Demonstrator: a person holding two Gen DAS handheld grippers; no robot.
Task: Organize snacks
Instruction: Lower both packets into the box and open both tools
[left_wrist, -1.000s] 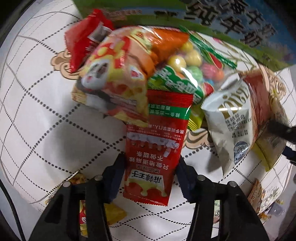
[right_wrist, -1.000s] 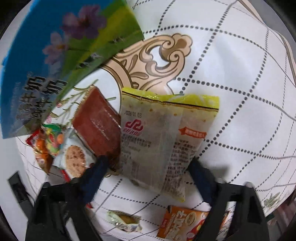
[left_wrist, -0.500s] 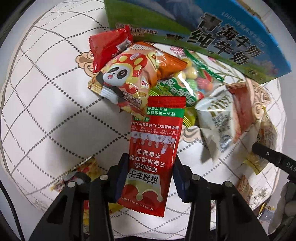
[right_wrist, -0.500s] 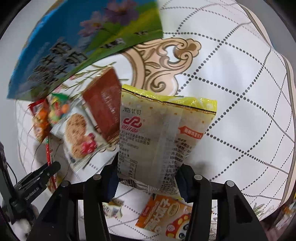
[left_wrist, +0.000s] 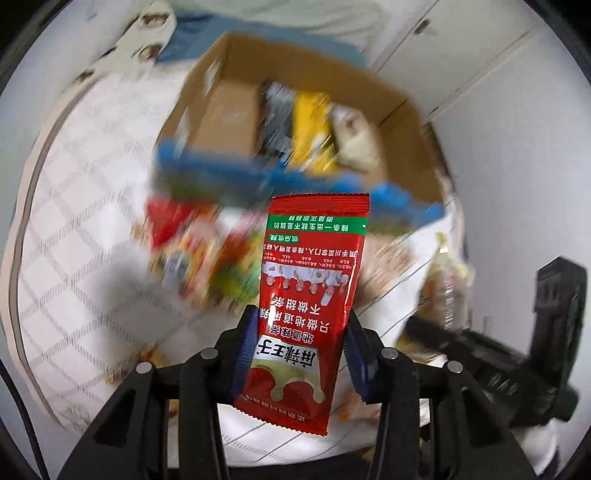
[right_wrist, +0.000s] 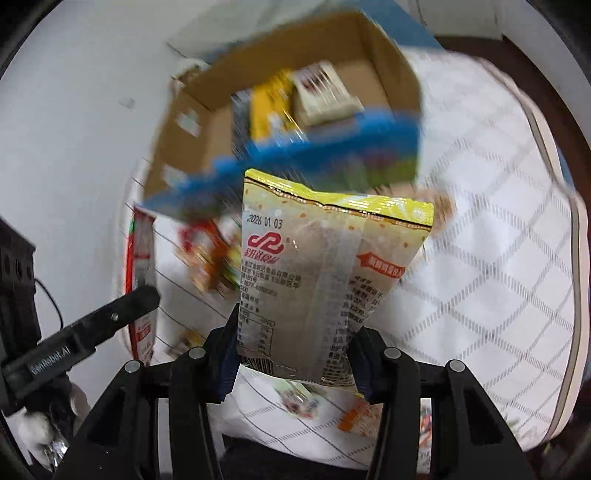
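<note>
My left gripper (left_wrist: 299, 354) is shut on a red snack packet (left_wrist: 308, 295) and holds it up above the table. My right gripper (right_wrist: 291, 350) is shut on a pale yellow-topped snack bag (right_wrist: 325, 273), also lifted. An open cardboard box (left_wrist: 406, 122) with blue sides stands ahead, holding yellow, grey and pale packs; it also shows in the right wrist view (right_wrist: 199, 122). A blurred pile of colourful snacks (left_wrist: 199, 258) lies on the table below the box; it also shows in the right wrist view (right_wrist: 210, 254). The left gripper with its red packet shows in the right wrist view (right_wrist: 140, 288).
The table has a white cloth with a dotted diamond pattern (right_wrist: 498, 258). Loose snack packets (right_wrist: 354, 417) lie near its front edge. The right gripper's black body (left_wrist: 517, 362) shows at the right of the left wrist view. White wall and cabinet doors (left_wrist: 498, 74) stand behind the box.
Both grippers have lifted their packets off the table and tilted up, so the open box has come into view. The views are motion-blurred.
</note>
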